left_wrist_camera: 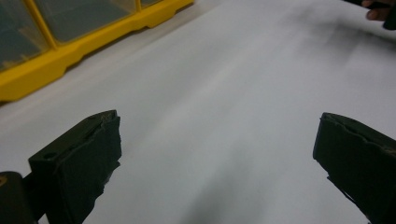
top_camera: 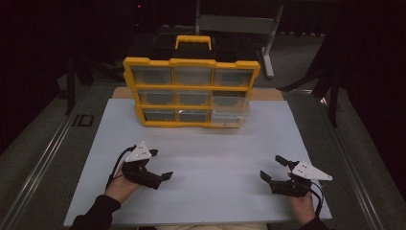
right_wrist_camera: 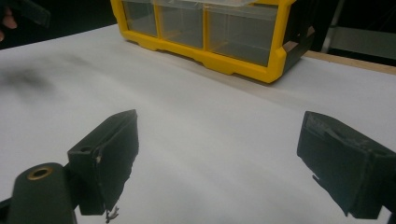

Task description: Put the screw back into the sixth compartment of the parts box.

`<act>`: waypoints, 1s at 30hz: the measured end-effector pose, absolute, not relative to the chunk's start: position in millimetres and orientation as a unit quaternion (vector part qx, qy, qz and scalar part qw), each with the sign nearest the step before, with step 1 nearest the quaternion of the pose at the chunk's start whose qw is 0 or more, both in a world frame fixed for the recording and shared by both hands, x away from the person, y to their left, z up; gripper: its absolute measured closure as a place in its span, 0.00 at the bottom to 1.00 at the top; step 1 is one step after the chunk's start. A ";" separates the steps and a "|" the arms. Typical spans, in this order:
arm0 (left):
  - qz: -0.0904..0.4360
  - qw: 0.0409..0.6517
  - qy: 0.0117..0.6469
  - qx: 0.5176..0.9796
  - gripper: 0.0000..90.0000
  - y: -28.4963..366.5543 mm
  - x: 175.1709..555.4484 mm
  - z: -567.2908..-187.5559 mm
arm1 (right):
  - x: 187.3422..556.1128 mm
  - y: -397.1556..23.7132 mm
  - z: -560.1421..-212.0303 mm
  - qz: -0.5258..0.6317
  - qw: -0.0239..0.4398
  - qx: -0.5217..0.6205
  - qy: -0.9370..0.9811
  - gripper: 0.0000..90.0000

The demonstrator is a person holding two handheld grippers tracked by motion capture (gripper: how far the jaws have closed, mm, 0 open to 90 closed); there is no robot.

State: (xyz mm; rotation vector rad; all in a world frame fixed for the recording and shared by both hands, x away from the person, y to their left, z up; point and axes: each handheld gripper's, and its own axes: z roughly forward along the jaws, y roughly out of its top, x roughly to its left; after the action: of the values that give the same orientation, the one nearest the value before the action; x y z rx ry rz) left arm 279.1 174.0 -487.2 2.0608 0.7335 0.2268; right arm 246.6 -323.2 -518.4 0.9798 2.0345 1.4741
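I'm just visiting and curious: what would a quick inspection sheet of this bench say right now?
Surface: white sheet over a table, bare between the grippers.
Job's things: yellow drawer organizer standing upright at the far side, three rows of clear drawers; the lower right drawers appear to stick out further than the rest.
Clutter: nothing seen.
Grippers: left gripper and right gripper both open, holding nothing, each in a hand near the front edge.
Cables: a black cable loops from the left gripper; another trails from the right.
Surroundings: dark room, grey metal frame behind the organizer.
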 end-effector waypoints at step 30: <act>0.117 0.489 0.367 0.783 0.03 214.2 248.4 -519.3 | 246.8 -324.0 -518.1 0.533 0.222 0.354 0.736 0.14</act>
State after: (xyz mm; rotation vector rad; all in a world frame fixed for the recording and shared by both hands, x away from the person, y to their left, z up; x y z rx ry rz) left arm 248.4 214.2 -519.3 1.9022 0.8914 0.2838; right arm 246.8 -324.0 -518.1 0.9774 2.0342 1.4726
